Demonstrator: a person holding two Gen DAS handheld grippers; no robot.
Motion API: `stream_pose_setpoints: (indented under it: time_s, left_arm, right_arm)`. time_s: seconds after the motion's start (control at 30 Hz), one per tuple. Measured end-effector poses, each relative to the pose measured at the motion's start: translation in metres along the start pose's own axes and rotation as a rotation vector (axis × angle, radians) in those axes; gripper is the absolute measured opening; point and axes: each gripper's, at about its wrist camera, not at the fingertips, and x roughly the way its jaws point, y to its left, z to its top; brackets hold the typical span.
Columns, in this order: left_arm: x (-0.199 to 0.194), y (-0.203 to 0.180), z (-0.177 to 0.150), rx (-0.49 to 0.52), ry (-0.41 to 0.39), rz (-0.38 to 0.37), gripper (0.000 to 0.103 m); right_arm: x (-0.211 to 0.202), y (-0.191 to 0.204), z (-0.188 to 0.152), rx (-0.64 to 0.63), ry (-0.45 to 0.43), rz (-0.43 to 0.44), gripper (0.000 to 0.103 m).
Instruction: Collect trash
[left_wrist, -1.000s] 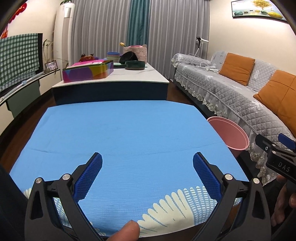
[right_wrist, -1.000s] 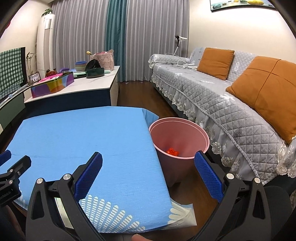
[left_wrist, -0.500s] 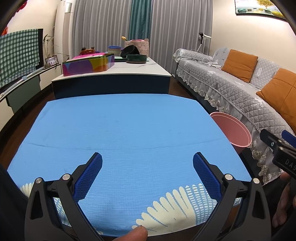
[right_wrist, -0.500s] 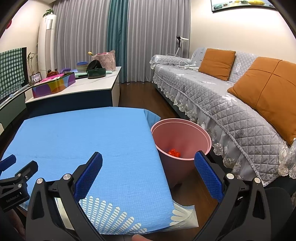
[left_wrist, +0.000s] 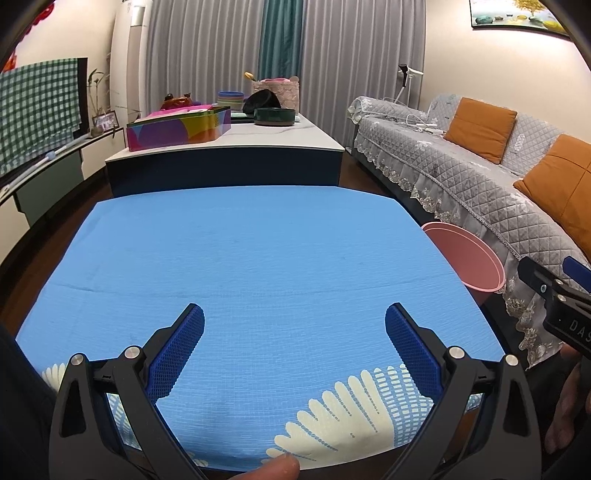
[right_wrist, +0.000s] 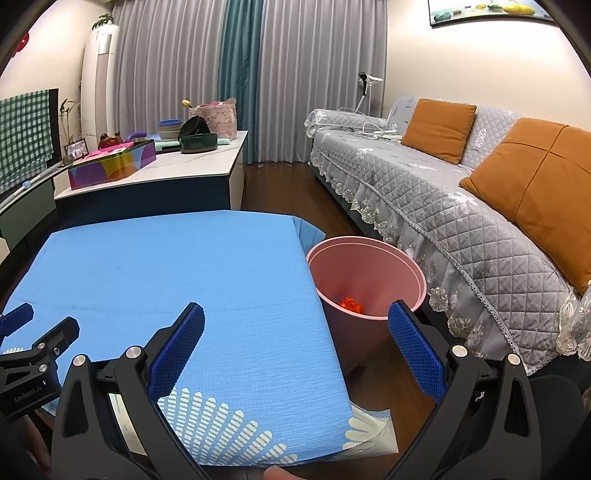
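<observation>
Blue waffle-textured pads line the left gripper (left_wrist: 294, 345) and right gripper (right_wrist: 295, 347), both spread wide and empty over the woven blue tablecloth (left_wrist: 258, 258). Crumpled red trash (right_wrist: 350, 304) sits inside the round pink plastic bin (right_wrist: 406, 266) beside the table, slightly nearer than a second ago.

This is a home living room. A long sofa (right_wrist: 461, 206) under a quilted grey cover with a lace hem runs along the right wall, with orange cushions (right_wrist: 437, 129) propped on it. Floor-length grey and teal curtains (left_wrist: 280, 55) close the far wall. A standing air conditioner (right_wrist: 98, 81) fills the corner, and a framed picture (right_wrist: 491, 11) hangs above the sofa. A white-topped counter (left_wrist: 258, 142) carries bowls (left_wrist: 229, 99) and a colourful box (left_wrist: 179, 127); dark wood flooring (right_wrist: 280, 188) shows beyond it.
</observation>
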Motion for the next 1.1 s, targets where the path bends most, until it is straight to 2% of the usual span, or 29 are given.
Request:
stream_pose_setpoints:
  time_s: [1.1]
  left_arm:
    - [0.0004,-0.0020,0.0006,0.009,-0.001,0.006,0.095]
  right_arm:
    - [-0.0007,0.0021,0.0000,-0.005,0.002,0.006,0.098]
